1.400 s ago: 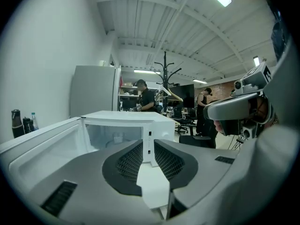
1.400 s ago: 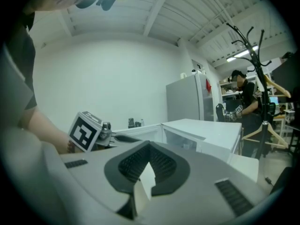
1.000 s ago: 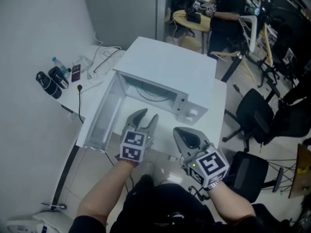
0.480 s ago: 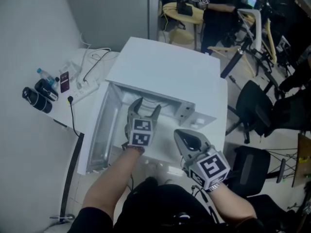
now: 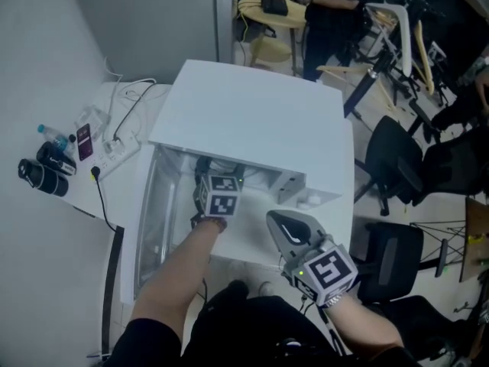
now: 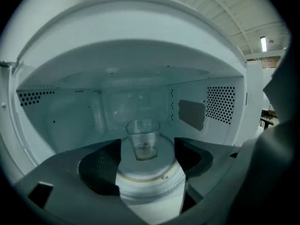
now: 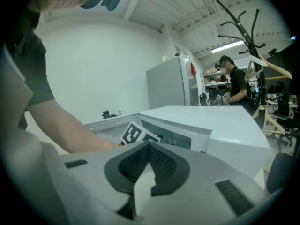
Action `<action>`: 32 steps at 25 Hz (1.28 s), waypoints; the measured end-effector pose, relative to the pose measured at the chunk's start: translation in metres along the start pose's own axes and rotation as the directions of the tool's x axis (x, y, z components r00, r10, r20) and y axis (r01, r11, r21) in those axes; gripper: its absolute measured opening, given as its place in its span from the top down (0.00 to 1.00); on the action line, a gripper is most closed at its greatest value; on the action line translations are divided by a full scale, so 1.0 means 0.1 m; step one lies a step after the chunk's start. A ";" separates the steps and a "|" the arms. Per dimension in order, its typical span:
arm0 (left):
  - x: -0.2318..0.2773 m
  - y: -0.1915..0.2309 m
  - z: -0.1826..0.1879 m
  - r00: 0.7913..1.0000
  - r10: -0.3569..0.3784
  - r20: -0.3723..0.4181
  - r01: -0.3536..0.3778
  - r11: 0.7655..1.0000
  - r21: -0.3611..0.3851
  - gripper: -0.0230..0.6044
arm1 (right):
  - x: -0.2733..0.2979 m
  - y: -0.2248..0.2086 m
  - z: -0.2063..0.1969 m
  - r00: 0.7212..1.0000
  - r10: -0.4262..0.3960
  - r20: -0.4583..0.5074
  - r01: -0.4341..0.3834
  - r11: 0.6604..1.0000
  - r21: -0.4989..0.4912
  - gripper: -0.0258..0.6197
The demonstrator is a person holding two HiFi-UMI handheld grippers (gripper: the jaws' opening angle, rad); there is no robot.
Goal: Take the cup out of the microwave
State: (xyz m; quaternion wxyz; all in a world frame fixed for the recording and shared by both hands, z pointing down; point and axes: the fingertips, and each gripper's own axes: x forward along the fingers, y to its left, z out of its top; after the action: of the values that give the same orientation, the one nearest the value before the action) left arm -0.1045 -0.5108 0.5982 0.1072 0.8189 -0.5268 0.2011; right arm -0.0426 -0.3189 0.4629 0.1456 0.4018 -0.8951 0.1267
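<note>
Reach into the boxy white microwave oven (image 5: 252, 121) at the centre of the head view: our left gripper (image 5: 220, 171) sits in the mouth of the cavity, its marker cube (image 5: 221, 199) just under the oven's top edge. Its jaws have just been opening and now stand wide apart, with nothing pressed between the dark ribbed pads (image 6: 101, 168). In the left gripper view the small clear cup (image 6: 143, 138) stands upright at frame centre on the round glass turntable (image 6: 150, 177). The two pads frame it, but it is ahead of their tips and untouched. It looks empty but for a faint residue at the bottom, though we cannot be sure. The oven's hinged door (image 5: 157, 220) hangs open at the left of the head view. Our right gripper (image 5: 280, 224) waits outside the oven, lower centre, jaws together on nothing.

We judge the task barely begun: the cup is not yet gripped. To do this step well, we would carry the open jaws straight on, level with the cup's middle, until a pad lies either side of its wall. Then we would close gently, since the wall may be thin plastic or glass, we cannot tell which, and could flex or slip. Keeping the tips clear of the turntable should spare the cup a nudge. Lifting it a little before drawing back should keep it upright on the way out of the cavity.
</note>
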 end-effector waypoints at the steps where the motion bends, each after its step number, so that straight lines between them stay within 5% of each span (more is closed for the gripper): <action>1: 0.05 0.01 -0.01 1.000 0.000 -0.005 0.000 1.000 0.002 0.37 | 0.02 -0.01 0.00 1.000 -0.002 0.001 0.002 1.000 0.002 0.94; 24: 0.55 0.05 -0.02 1.000 -0.009 -0.021 0.010 0.996 0.085 0.37 | 0.17 -0.19 -0.13 1.000 -0.010 -0.025 0.010 0.999 0.037 0.94; 32: 0.53 0.04 -0.03 1.000 0.003 -0.020 -0.002 0.996 0.092 0.45 | 0.26 -0.25 -0.16 0.999 -0.005 -0.032 0.006 1.000 0.029 0.94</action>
State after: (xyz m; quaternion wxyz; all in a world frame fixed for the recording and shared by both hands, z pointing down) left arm -0.0897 -0.5547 0.6241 0.0743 0.8202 -0.5170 0.2334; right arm -0.0375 -0.3477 0.4903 0.1543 0.4041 -0.8897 0.1459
